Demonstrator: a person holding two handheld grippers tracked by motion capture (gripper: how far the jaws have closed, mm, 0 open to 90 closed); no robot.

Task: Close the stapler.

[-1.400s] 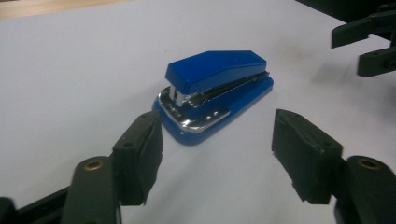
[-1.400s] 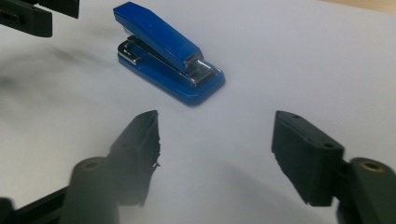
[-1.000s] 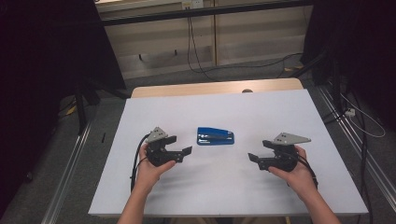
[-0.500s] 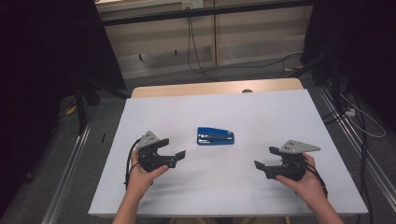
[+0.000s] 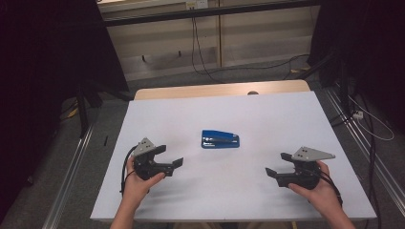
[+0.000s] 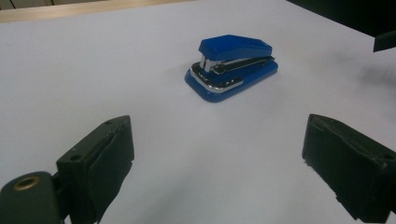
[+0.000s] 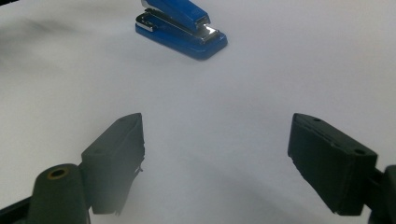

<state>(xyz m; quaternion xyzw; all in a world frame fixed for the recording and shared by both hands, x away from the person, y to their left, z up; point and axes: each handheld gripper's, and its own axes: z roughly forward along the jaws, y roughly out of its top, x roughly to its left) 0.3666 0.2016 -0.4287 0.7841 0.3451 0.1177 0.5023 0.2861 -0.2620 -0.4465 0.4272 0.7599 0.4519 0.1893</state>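
Observation:
A small blue stapler (image 5: pixel 219 140) lies flat in the middle of the white table (image 5: pixel 267 114), also seen as the stapler (image 6: pixel 232 65) ahead of the left jaws and the stapler (image 7: pixel 182 27) at the top of the right gripper view. My left gripper (image 5: pixel 170 156) is held low at the front left, open and empty, pointing right toward the stapler. My right gripper (image 5: pixel 279 164) is at the front right, open and empty, pointing left. Both stand well apart from the stapler. Wide-set jaws frame bare table for the left gripper (image 6: pixel 215 163) and the right gripper (image 7: pixel 215 163).
A strip of bare wood (image 5: pixel 215 89) shows along the table's far edge. Cables (image 5: pixel 200 52) trail over the floor behind the table, and metal rails (image 5: pixel 71 167) run along both sides. Dark curtains flank the space.
Both hands have drawn back toward the front edge and outward, away from the stapler. The stapler has not moved.

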